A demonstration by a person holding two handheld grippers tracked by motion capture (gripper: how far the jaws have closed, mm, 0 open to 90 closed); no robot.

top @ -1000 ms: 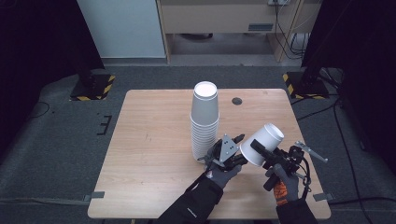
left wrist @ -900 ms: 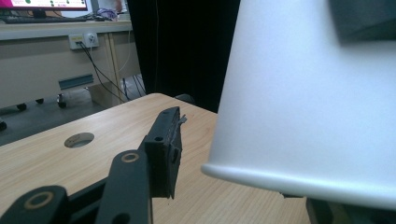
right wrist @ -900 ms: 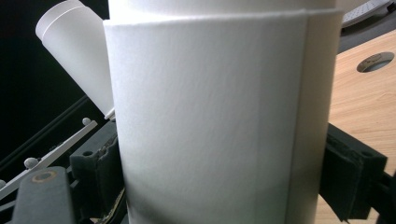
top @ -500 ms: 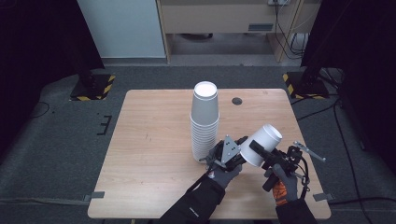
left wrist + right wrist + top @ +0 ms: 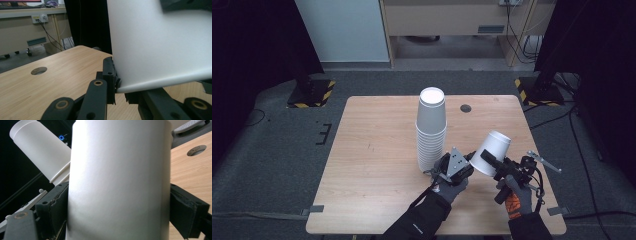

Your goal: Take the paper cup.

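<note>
A tall stack of white paper cups [image 5: 431, 130] stands upside down in the middle of the wooden table [image 5: 377, 150]. To its right, my right gripper [image 5: 488, 158] is shut on the body of a single white cup [image 5: 492, 150], held tilted above the table. In the right gripper view the cup [image 5: 120, 182] sits between both pads [image 5: 53, 205], and the stack [image 5: 40, 147] shows behind. My left gripper [image 5: 469, 160] has just been closing. In the left gripper view it [image 5: 120, 86] pinches the rim of that cup [image 5: 160, 45].
A round cable hole [image 5: 466, 108] lies near the table's far edge. Black stands with yellow-and-black striped bases [image 5: 312, 93] flank the table on the grey floor. A wooden cabinet [image 5: 447, 20] and cables stand beyond. Bare tabletop stretches left of the stack.
The left gripper's jaws have closed onto the rim of the cup in the right gripper. Both hands stay in place beside the stack.
</note>
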